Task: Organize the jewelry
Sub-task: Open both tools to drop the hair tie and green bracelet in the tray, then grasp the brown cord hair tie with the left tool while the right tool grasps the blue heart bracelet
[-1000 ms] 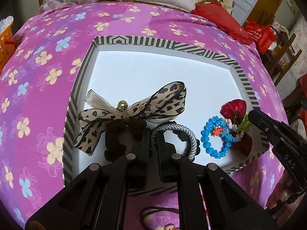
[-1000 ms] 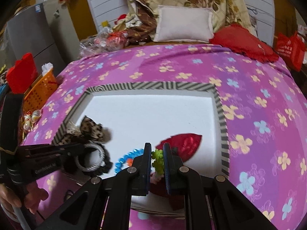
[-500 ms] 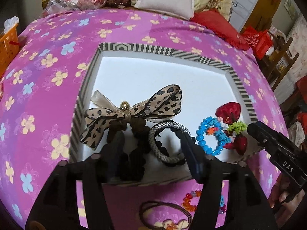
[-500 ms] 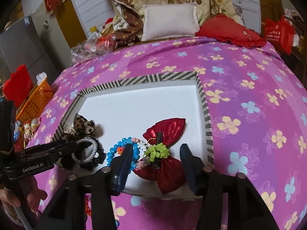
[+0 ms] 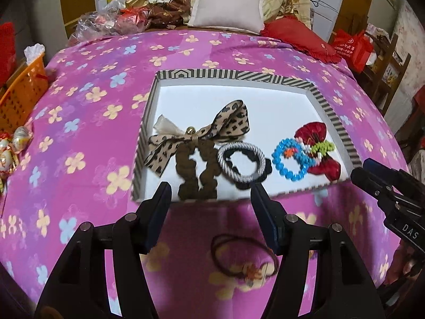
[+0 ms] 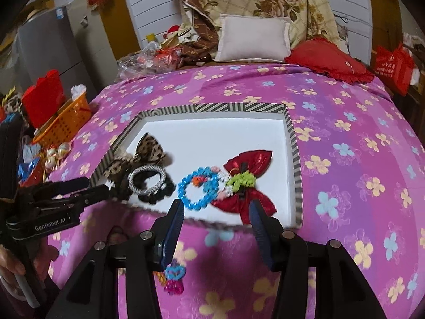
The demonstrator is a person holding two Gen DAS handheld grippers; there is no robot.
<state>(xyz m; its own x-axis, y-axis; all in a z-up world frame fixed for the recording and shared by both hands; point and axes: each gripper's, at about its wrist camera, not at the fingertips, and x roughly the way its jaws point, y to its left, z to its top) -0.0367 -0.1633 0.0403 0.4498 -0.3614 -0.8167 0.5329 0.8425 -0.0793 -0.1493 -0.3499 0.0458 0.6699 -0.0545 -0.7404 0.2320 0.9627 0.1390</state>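
A striped-rim white box [image 5: 329, 111] [image 6: 292, 143] lies on the purple flowered cloth. Along its near side lie a leopard bow with brown scrunchie [image 5: 202, 138] [image 6: 148, 151], a silver-and-black hair tie [image 5: 241, 162] [image 6: 147, 180], a blue bead bracelet [image 5: 289, 162] [image 6: 199, 188] and a red bow with a green clip [image 5: 318, 148] [image 6: 247, 180]. My left gripper [image 5: 209, 199] is open and empty, just in front of the box. My right gripper [image 6: 216, 212] is open and empty near the box's front edge. A brown cord tie [image 5: 244, 257] and a bead piece [image 6: 174, 276] lie on the cloth outside.
An orange basket [image 5: 21, 93] [image 6: 63, 122] and small ornaments [image 5: 10, 146] sit at the left. Pillows [image 6: 252, 40] and a red cushion [image 5: 300, 40] are piled at the back. A red bag [image 6: 393, 66] stands at the right.
Both grippers were shut inside the box, the left on the silver tie, the right on the green clip. Both opened, let go and pulled back toward me.
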